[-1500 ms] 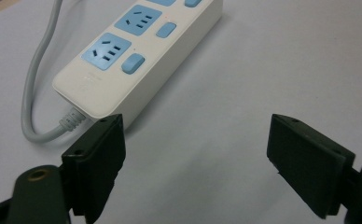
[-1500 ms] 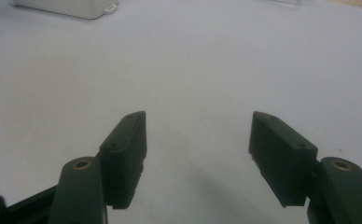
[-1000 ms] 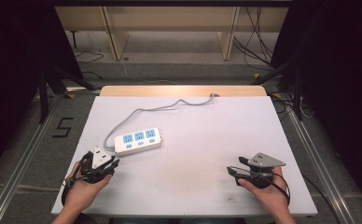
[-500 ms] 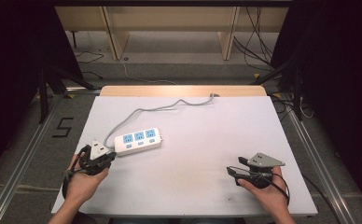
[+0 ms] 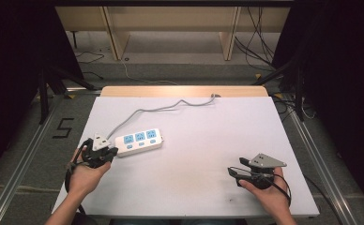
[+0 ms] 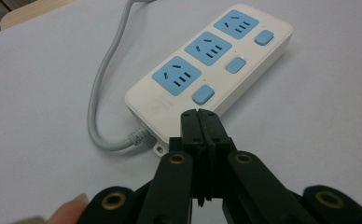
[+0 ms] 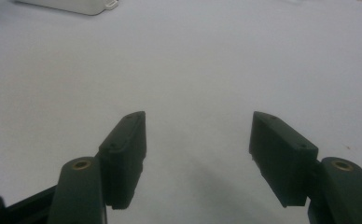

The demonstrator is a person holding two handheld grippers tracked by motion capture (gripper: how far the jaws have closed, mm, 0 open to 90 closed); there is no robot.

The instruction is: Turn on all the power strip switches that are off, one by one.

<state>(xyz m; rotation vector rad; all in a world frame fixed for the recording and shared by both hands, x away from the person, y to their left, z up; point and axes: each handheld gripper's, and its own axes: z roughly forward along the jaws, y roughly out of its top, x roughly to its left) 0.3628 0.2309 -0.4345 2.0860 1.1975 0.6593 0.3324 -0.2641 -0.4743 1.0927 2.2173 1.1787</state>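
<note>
A white power strip (image 5: 139, 139) (image 6: 212, 70) with three blue sockets and three blue switches lies on the left half of the white table (image 5: 203, 136). Its grey cord (image 5: 166, 108) (image 6: 102, 93) runs back toward the far edge. My left gripper (image 5: 110, 151) (image 6: 200, 115) is shut with nothing between its jaws, its tips just short of the strip's near end by the cord entry. My right gripper (image 5: 232, 173) (image 7: 198, 135) rests low over bare table at the right front, jaws wide apart and empty. A corner of the strip (image 7: 76, 5) shows far off in the right gripper view.
A wooden strip (image 5: 185, 91) borders the table's far edge. Metal rails (image 5: 20, 154) run along both sides of the table. Wooden shelving legs (image 5: 117, 33) and loose cables lie on the floor beyond. A "5" mark (image 5: 63, 127) is on the floor at left.
My left gripper has moved forward and slightly right, up to the near end of the power strip. The right gripper has stayed where it was.
</note>
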